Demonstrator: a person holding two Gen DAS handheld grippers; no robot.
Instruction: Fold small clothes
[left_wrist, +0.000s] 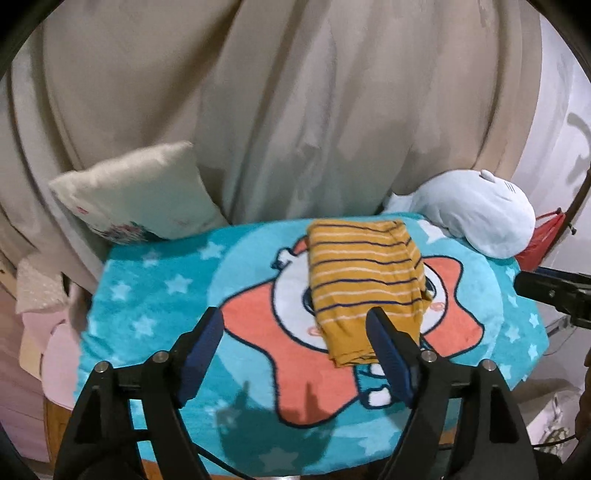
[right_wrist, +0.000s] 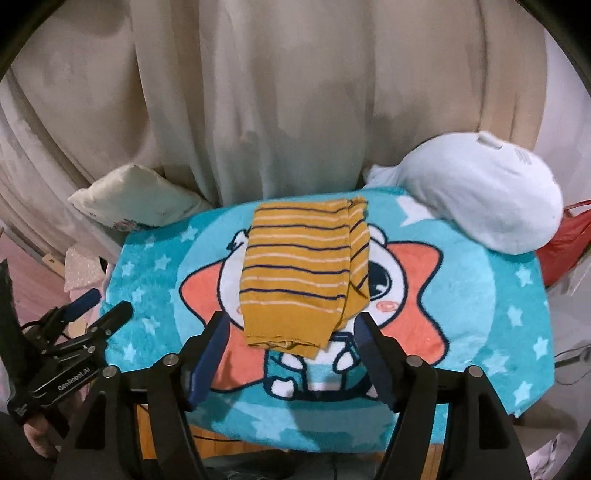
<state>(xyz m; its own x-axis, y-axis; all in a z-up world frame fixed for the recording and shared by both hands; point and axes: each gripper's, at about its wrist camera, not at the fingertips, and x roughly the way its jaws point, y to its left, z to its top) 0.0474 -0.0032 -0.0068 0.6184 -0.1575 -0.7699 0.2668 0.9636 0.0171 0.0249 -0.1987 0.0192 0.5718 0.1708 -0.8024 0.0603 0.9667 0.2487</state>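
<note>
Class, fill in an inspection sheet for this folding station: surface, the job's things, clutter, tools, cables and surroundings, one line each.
Surface: turquoise star-print blanket with a cartoon figure, spread over a wooden table.
Job's things: mustard striped garment lying folded into a narrow stack on the blanket's middle, one strip overlapping its right side.
Clutter: white plush toy on the far right corner; cream pillow at the far left edge.
Tools: left tool open, empty, near the garment's front edge; right tool open, empty, straddling that edge.
Cables: thin dark cable under the left tool.
Surroundings: beige curtain behind; red bag to the right.
</note>
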